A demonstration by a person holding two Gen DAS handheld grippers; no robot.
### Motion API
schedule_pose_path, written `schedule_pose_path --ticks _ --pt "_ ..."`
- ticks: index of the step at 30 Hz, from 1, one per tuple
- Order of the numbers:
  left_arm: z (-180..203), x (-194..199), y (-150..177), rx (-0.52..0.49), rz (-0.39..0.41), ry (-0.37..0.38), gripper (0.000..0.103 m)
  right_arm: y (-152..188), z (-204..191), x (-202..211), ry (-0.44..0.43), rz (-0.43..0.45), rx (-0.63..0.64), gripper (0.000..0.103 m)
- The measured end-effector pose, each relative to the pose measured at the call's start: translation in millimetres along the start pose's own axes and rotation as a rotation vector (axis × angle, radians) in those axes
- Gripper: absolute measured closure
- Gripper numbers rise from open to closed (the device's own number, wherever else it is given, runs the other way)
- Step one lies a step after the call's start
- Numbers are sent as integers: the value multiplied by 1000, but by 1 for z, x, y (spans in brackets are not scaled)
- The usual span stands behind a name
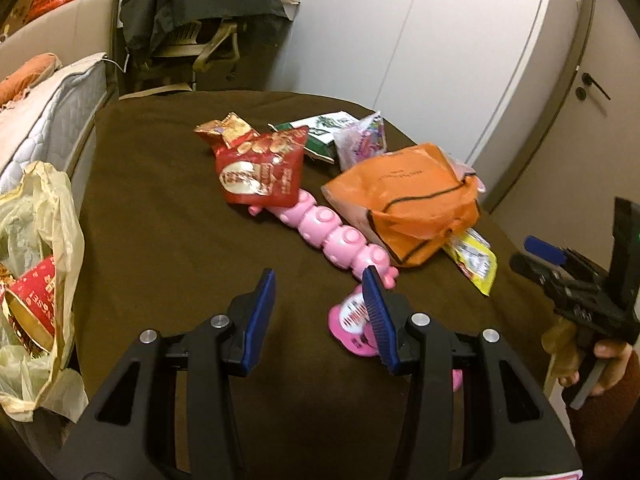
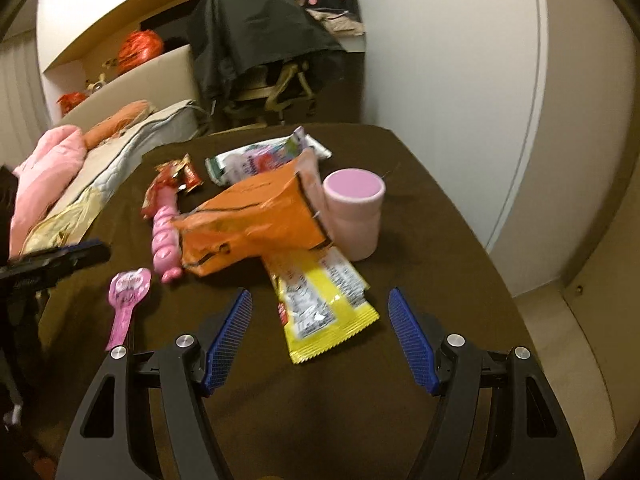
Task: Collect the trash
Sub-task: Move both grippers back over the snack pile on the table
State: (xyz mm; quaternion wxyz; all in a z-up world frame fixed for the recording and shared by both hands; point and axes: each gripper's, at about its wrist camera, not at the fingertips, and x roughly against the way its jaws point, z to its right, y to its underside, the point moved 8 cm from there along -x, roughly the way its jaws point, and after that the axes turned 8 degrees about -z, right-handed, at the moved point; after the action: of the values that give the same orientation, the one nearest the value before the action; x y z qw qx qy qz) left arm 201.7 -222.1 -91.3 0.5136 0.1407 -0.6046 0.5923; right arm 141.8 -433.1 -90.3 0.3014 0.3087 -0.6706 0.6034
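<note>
Both tongs are hanging open and empty over the brown surface (image 1: 168, 200), tilted down toward the litter. The left tongs (image 1: 320, 312) are gaping above bare cloth, with their right pad just in front of a pink lolly wrapper (image 1: 352, 326) lying flat. Beyond that a pink toy (image 1: 324, 228) is stretching diagonally, its far end tucked under a red snack bag (image 1: 260, 172); a smaller red wrapper (image 1: 224, 128) is lying behind it. An orange bag (image 1: 404, 204) is sitting to the right, touching the toy and partly covering a yellow packet (image 2: 324, 312). The right tongs (image 2: 320, 340) are spreading wide with that yellow packet lying between and just ahead of their pads, untouched. A pink cup (image 2: 354, 216) is standing upright behind the orange bag, and a pale wrapper (image 2: 256, 160) is lying farther back. At the surface's left edge a crumpled plastic bag (image 1: 40, 280) is gaping open, holding red-and-gold trash.
</note>
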Motion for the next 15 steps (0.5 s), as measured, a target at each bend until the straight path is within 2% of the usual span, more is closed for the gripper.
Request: schedule_pose_path --ticks 3,8,12,15 --pt "-10 -3 -11 27 6 -6 60 2 -4 -3 4 -10 18 36" --pt "-42 -11 -50 100 62 -30 59 3 -6 -8 -1 -19 1 36" --pt "-65 -33 -73 181 36 -25 57 6 -10 -13 -7 -33 -7 36" --pt "-68 -50 -84 195 10 -13 56 9 -15 -17 -8 -47 1 36"
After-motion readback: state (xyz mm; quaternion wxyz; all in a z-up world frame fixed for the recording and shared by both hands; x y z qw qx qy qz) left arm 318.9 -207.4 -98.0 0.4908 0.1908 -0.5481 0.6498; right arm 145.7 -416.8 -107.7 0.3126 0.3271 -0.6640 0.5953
